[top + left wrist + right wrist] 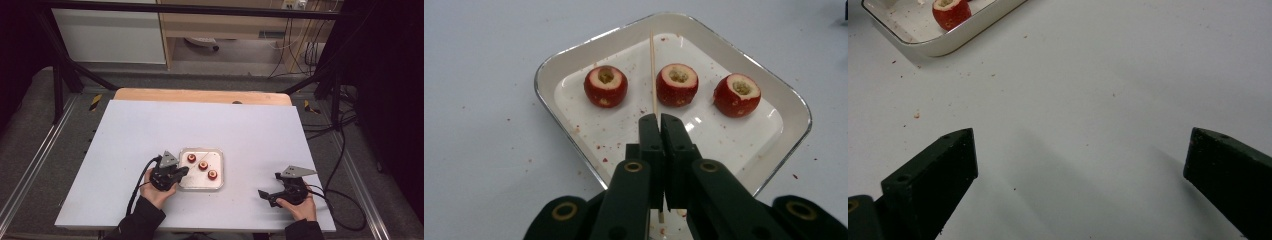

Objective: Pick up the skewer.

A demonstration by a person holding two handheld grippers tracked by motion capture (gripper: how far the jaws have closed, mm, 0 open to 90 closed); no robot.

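A shallow white tray (574,65) with a thin metallic rim and rounded corners sits on the white desk (150,130), a little toward the person's side of its middle. Inside it lie three red fruits, each with its top cut away and its core hollowed, so that a pale ring of flesh shows around a seeded hole. In the left gripper view they stand in a loose row across the tray: the left fruit (605,86), the middle fruit (678,84) and the right fruit (737,94), all apart from one another and resting on the tray floor. Red crumbs and specks are scattered over the tray floor and over the desk around it.

The left claw (659,122) is pressed together on a thin wooden skewer (653,75). The skewer runs out past the claw's tips over the tray, and in this view its line passes between the left fruit and the middle fruit; whether its tip touches either fruit cannot be told. In the high view the left claw (181,172) hovers at the tray's left edge.

The right claw (1080,155) is spread wide with nothing between its jaws, over bare desk well to the right of the tray. In its own view a corner of the tray and one fruit show at the upper left.
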